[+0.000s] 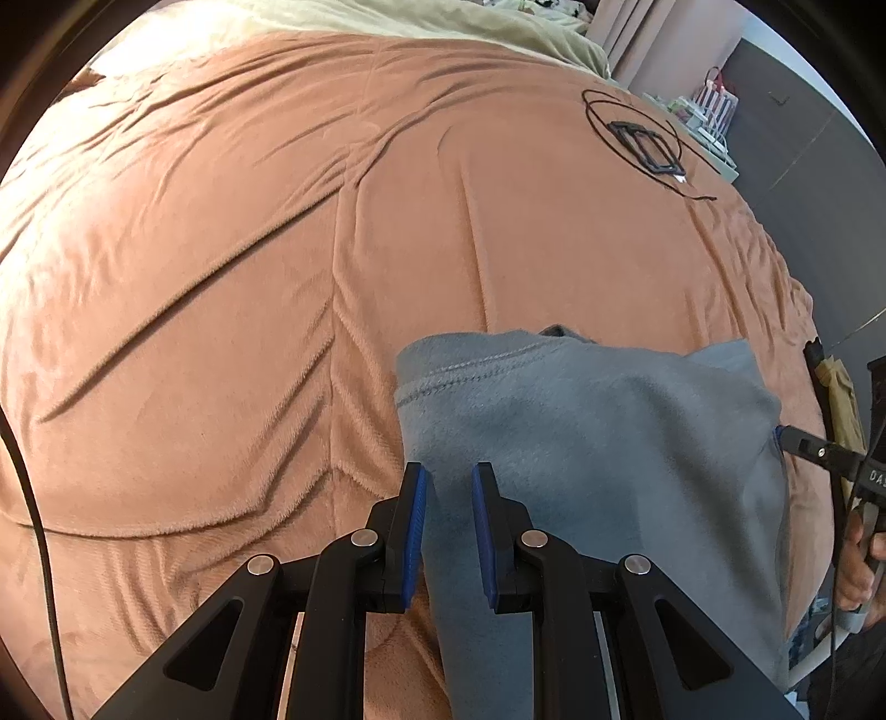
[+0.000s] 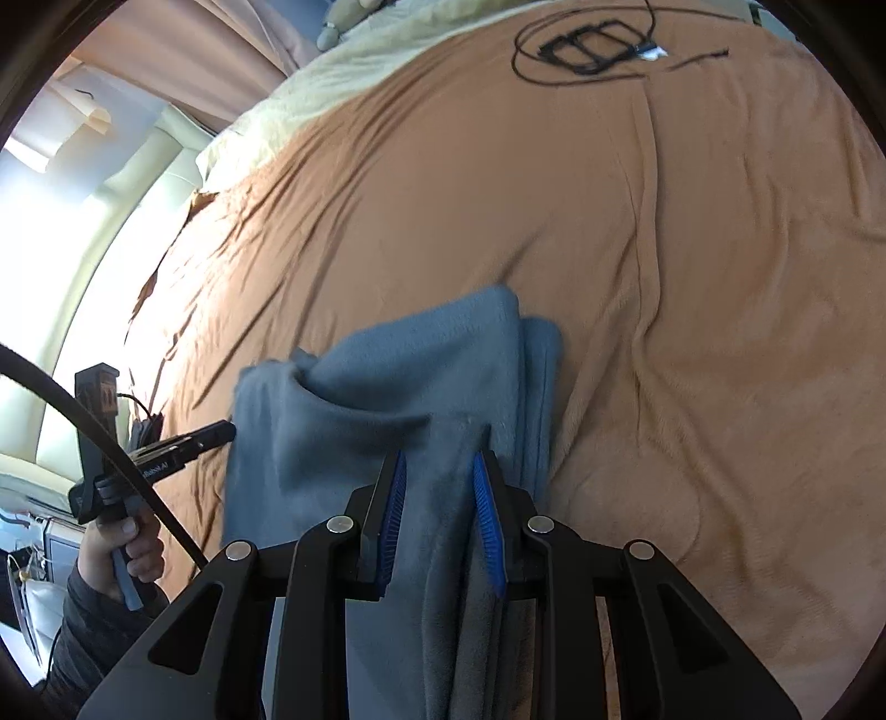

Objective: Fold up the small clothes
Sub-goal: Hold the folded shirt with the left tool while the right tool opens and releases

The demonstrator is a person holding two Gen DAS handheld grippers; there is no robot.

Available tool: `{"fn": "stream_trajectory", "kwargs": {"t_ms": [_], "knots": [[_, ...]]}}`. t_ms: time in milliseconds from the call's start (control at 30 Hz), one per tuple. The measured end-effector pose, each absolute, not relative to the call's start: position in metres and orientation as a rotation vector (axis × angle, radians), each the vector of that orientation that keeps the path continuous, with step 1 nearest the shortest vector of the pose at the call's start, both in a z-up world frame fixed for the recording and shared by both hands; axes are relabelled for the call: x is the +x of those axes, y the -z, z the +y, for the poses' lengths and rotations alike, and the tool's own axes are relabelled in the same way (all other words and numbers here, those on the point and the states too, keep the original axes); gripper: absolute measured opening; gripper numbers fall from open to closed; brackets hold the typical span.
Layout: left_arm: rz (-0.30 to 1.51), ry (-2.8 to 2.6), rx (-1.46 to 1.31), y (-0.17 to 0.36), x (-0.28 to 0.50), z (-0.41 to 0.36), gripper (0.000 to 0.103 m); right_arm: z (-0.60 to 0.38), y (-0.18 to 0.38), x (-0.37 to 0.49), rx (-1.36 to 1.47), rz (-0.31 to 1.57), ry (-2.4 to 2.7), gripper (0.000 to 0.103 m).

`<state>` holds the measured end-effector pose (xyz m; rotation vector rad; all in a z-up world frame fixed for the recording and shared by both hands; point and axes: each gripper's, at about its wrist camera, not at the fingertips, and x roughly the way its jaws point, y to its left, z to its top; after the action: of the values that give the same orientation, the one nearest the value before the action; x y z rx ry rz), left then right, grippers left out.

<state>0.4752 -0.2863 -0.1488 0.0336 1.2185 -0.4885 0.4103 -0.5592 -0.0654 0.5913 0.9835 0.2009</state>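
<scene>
A bed under a rust-brown plush blanket (image 1: 232,266) filled both views, with a coil of black cable (image 2: 587,47) lying near its far side and a pale cream cover at the head. The grey-blue fleece garment (image 1: 581,421) lay on the blanket in the near part of the bed, partly doubled over, its stitched hem facing away. It looked soft, light and limp, likely to sag and slide against the plush, so hems and corners seemed the best holds. The left hand-held gripper (image 1: 449,482), pitched steeply down, was clenched on a fold of the fleece. The right hand-held gripper (image 2: 440,471), angled less steeply, straddled a bunched ridge of it; whether the pads still pressed could not be told.
</scene>
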Motion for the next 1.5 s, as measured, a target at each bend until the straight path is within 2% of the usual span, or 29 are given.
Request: {"fn": "stream_trajectory", "kwargs": {"t_ms": [200, 233, 267, 500, 700, 800, 833, 867, 933, 1200, 1300, 1500], "knots": [[1.227, 0.483, 0.038, 0.156, 0.477, -0.288, 0.019, -0.560, 0.070, 0.421, 0.608, 1.019, -0.173, 0.023], [1.227, 0.481, 0.040, 0.157, 0.477, -0.289, 0.019, -0.559, 0.068, 0.424, 0.598, 1.022, -0.165, 0.016], [1.228, 0.480, 0.042, 0.158, 0.478, -0.289, 0.019, -0.559, 0.065, 0.424, 0.583, 1.023, -0.152, 0.003], [1.216, 0.470, 0.046, 0.155, 0.477, -0.288, 0.018, -0.565, 0.039, 0.405, 0.541, 0.944, -0.073, 0.001], [1.240, 0.456, 0.025, 0.160, 0.479, -0.283, 0.019, -0.565, 0.054, 0.401, 0.536, 0.975, -0.025, 0.003], [1.241, 0.477, 0.015, 0.156, 0.474, -0.278, 0.019, -0.567, 0.047, 0.398, 0.572, 0.966, -0.049, 0.008], [1.248, 0.489, 0.004, 0.155, 0.472, -0.276, 0.019, -0.569, 0.043, 0.395, 0.574, 0.955, -0.052, 0.020], [1.255, 0.496, -0.009, 0.155, 0.471, -0.274, 0.019, -0.571, 0.040, 0.392, 0.577, 0.946, -0.056, 0.044], [1.267, 0.503, -0.036, 0.156, 0.468, -0.269, 0.019, -0.575, 0.036, 0.384, 0.594, 0.916, -0.068, 0.067], [1.301, 0.516, -0.119, 0.161, 0.462, -0.258, 0.019, -0.586, 0.062, 0.369, 0.649, 0.948, -0.159, 0.066], [1.262, 0.512, -0.089, 0.153, 0.460, -0.259, 0.019, -0.590, 0.061, 0.368, 0.597, 0.931, -0.120, 0.061], [1.298, 0.522, -0.094, 0.163, 0.468, -0.269, 0.019, -0.586, 0.066, 0.380, 0.590, 0.966, -0.173, 0.060]]}}
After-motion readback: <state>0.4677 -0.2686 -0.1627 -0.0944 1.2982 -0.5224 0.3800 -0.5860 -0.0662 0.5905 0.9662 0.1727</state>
